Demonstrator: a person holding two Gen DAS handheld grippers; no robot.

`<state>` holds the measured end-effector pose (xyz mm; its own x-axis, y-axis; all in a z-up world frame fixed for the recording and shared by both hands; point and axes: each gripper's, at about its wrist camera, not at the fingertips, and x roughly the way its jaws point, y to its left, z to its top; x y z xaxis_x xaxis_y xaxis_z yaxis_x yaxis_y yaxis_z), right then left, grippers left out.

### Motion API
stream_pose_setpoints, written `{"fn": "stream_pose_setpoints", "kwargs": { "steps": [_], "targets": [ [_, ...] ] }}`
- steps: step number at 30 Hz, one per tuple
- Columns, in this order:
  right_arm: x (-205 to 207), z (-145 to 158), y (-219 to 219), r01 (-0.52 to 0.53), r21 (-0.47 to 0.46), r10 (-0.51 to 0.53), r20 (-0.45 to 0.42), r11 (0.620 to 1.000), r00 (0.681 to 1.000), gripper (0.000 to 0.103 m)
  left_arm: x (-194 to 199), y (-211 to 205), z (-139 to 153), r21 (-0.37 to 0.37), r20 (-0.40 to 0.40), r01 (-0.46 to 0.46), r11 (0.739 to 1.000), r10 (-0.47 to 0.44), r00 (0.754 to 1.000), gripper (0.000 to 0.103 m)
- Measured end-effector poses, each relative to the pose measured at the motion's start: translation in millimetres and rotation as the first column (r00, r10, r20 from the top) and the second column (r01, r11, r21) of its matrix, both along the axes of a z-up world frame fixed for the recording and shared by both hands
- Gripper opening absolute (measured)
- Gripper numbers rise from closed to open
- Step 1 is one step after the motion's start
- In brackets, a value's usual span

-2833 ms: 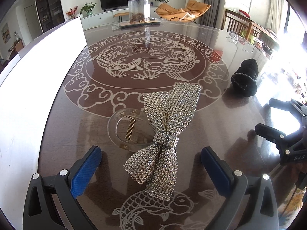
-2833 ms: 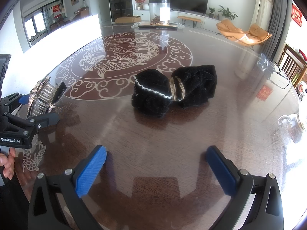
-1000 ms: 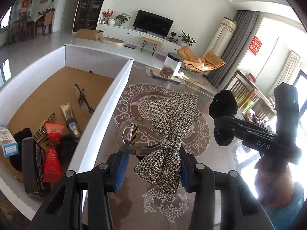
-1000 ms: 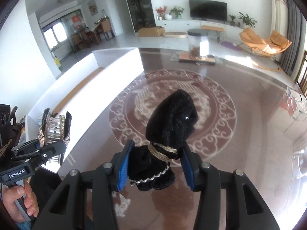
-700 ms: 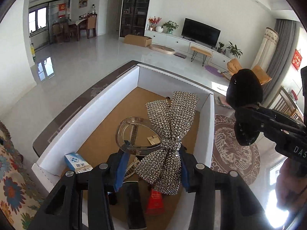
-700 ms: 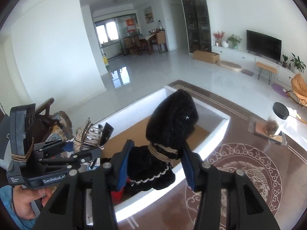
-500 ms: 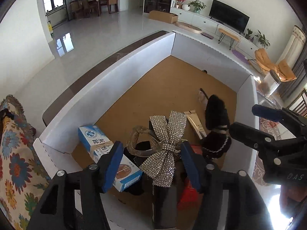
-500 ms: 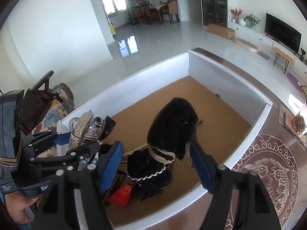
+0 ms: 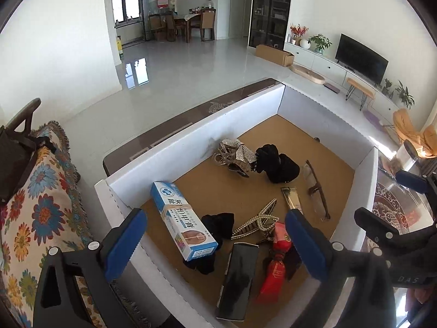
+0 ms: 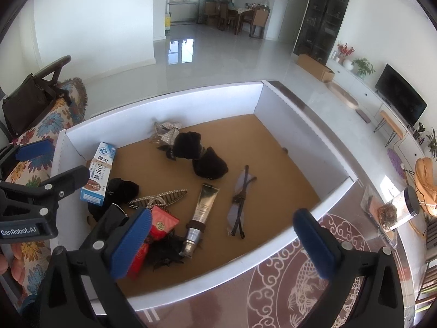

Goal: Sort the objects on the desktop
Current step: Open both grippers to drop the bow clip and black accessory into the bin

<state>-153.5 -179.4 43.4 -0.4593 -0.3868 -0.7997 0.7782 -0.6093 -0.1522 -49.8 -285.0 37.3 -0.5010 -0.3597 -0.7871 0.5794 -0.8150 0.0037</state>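
Observation:
The rhinestone bow clip (image 9: 236, 154) (image 10: 166, 134) lies on the brown floor of the white box (image 9: 191, 131) (image 10: 169, 109), near its far wall. The black velvet bow (image 9: 275, 162) (image 10: 200, 154) lies right beside it, touching it. My left gripper (image 9: 217, 239) hangs above the near end of the box, jaws opening, nothing between them. My right gripper (image 10: 224, 242) hovers over the box's near wall, jaws also opening and empty. Each gripper shows at the edge of the other's view.
The box also holds a blue-and-white carton (image 9: 183, 218), glasses (image 9: 316, 188), a gold tube (image 10: 203, 203), a pearl hair clip (image 9: 256, 222), a red packet (image 9: 275, 262) and a black case (image 9: 239, 270). A floral-cushioned chair (image 9: 41, 205) stands left; patterned table (image 10: 314, 287) right.
Both grippers carried their bows from the table over the box and spread their jaws. The two bows dropped out and now lie on the box floor by the far wall.

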Motion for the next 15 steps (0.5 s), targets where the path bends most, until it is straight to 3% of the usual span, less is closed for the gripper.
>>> {"fn": "stream_pose_setpoints", "kwargs": {
  "steps": [4,8,11,15],
  "targets": [
    [-2.9,1.0,8.5,0.004,-0.028,-0.004,-0.005,1.000,1.000,0.103,-0.3,7.6,5.0,-0.062,0.018,-0.021,0.998,0.022,1.000,0.103],
    [-8.9,2.9,15.2,0.006,-0.053,-0.006,-0.011,0.999,1.000,0.103,2.2,11.7,10.6,-0.010,-0.015,-0.039,0.999,0.039,0.999,0.103],
    [-13.5,1.1,16.4,0.006,-0.049,-0.006,-0.008,0.999,1.000,0.103,8.9,17.2,14.1,-0.063,-0.014,-0.137,0.989,0.136,0.991,0.103],
    [-18.1,-0.4,16.5,0.004,-0.053,-0.004,-0.005,0.999,1.000,0.103,7.3,21.0,11.5,-0.065,-0.018,-0.130,0.989,0.129,0.991,0.103]
  ]
}}
